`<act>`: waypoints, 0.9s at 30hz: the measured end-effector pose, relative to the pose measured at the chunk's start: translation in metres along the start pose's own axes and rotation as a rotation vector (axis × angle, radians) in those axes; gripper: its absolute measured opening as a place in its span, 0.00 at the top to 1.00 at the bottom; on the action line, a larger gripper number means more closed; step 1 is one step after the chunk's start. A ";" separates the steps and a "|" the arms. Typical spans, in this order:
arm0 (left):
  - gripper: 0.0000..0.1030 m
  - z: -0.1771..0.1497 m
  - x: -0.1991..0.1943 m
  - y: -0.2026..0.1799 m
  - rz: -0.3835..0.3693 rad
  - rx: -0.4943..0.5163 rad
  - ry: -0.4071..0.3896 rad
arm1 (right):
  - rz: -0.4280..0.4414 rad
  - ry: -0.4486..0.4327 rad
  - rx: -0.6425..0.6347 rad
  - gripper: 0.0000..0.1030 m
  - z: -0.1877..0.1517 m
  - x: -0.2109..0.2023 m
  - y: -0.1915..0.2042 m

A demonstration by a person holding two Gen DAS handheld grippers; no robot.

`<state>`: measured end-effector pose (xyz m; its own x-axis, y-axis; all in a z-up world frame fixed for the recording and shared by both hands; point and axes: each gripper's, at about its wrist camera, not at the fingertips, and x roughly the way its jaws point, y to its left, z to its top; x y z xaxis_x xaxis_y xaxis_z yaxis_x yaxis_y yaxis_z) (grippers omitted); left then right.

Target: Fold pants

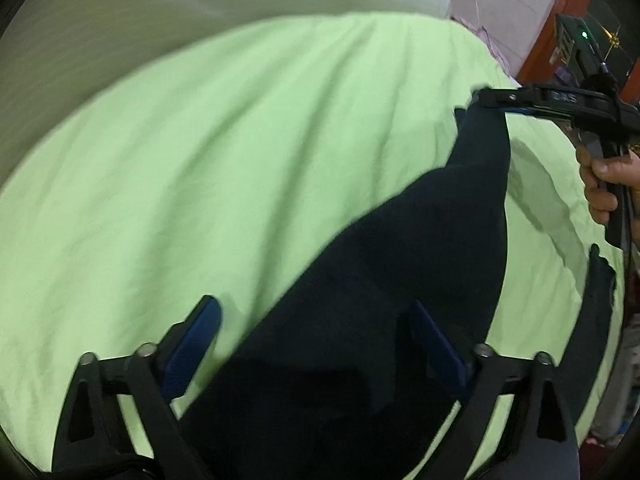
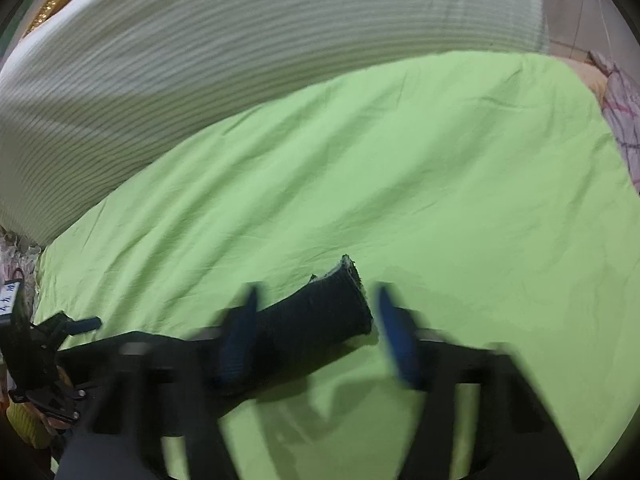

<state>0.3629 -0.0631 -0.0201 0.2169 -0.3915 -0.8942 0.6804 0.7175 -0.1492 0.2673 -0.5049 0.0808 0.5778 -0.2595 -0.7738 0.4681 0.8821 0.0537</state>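
Dark navy pants (image 1: 380, 280) lie on a light green bed sheet (image 1: 200, 160). My left gripper (image 1: 320, 320) is open over the pants' wide part, its left finger above bare sheet and its right finger above the dark cloth. One pant leg runs away to its cuff (image 2: 344, 300), which rests on the sheet (image 2: 400, 160). My right gripper (image 2: 316, 304) straddles that cuff; its blue pads (image 2: 396, 340) are blurred and stand apart, the right one clear of the cloth. The right gripper (image 1: 484, 100) also shows at the leg's far end, and the left gripper (image 2: 76, 330) at the lower left.
A white, finely striped duvet (image 2: 240, 60) lies along the far side of the bed. Pink patterned cloth (image 2: 628, 120) hangs at the sheet's right edge. A person's hand (image 1: 604, 184) holds the right gripper's handle. Red-brown furniture (image 1: 560, 20) stands beyond the bed.
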 end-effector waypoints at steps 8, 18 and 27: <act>0.92 -0.017 0.001 -0.027 -0.056 0.065 0.001 | 0.057 -0.063 0.031 0.87 -0.020 -0.025 -0.019; 0.96 -0.060 -0.053 -0.091 -0.094 0.130 -0.110 | 0.153 -0.142 0.094 0.87 -0.080 -0.084 -0.047; 0.96 -0.113 -0.073 -0.142 -0.168 0.132 -0.119 | 0.242 -0.264 0.069 0.87 -0.158 -0.131 -0.090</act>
<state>0.1710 -0.0715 0.0182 0.1687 -0.5702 -0.8040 0.7976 0.5582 -0.2286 0.0439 -0.4881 0.0783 0.8260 -0.1467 -0.5443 0.3351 0.9042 0.2648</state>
